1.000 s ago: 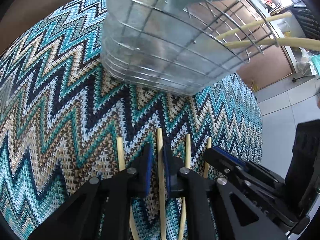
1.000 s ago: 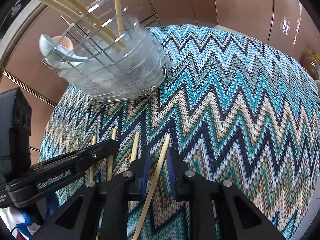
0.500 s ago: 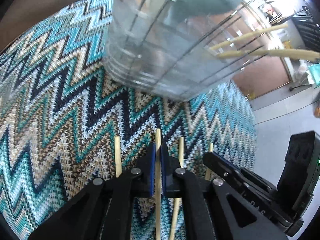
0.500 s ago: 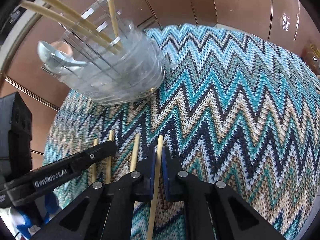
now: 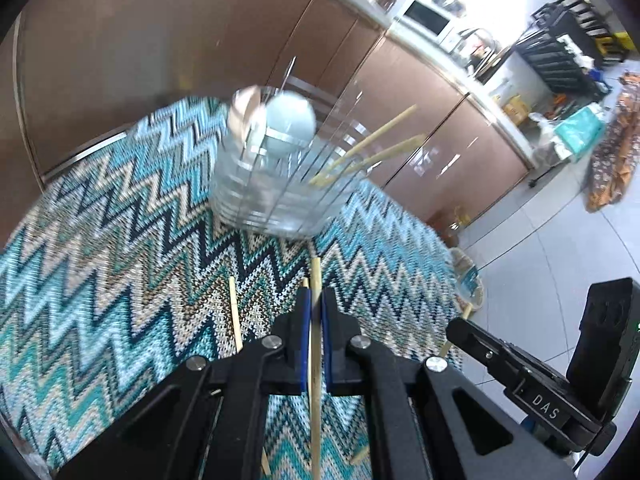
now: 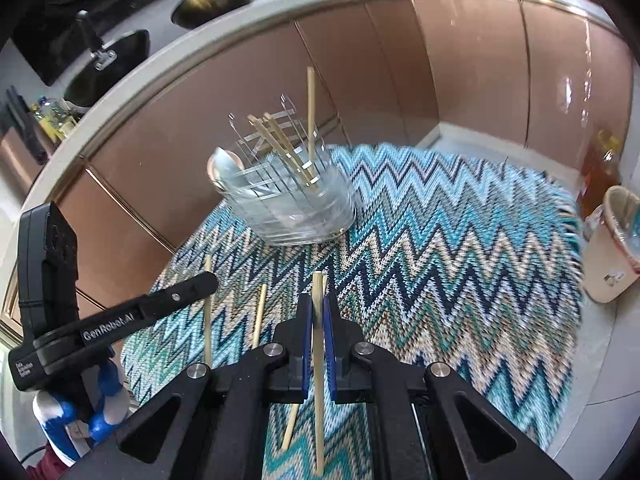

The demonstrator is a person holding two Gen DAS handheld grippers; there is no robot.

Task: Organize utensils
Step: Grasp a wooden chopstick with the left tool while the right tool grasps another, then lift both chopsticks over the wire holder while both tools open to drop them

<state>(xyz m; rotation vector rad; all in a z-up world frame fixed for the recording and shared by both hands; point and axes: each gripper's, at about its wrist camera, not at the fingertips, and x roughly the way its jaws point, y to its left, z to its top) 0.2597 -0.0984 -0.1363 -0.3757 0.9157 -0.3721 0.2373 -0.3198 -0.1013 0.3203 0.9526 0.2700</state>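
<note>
A clear utensil holder (image 5: 276, 200) (image 6: 292, 208) stands on the zigzag mat and holds several bamboo chopsticks and spoons. My left gripper (image 5: 315, 300) is shut on one bamboo chopstick (image 5: 316, 280) and holds it above the mat. My right gripper (image 6: 318, 304) is shut on another chopstick (image 6: 319, 292), also lifted. Loose chopsticks lie on the mat, one (image 5: 234, 312) left of the left gripper and two (image 6: 208, 308) (image 6: 259, 316) left of the right gripper. The left gripper also shows in the right wrist view (image 6: 200, 282).
The zigzag mat (image 6: 460, 264) lies on the floor against brown cabinet doors (image 6: 460, 72). A small bin (image 6: 612, 244) stands off the mat's right edge. The right gripper's body (image 5: 520, 372) shows at the lower right of the left wrist view.
Both grippers closed on a chopstick each, then rose away from the mat. The holder now looks smaller and farther off in both views.
</note>
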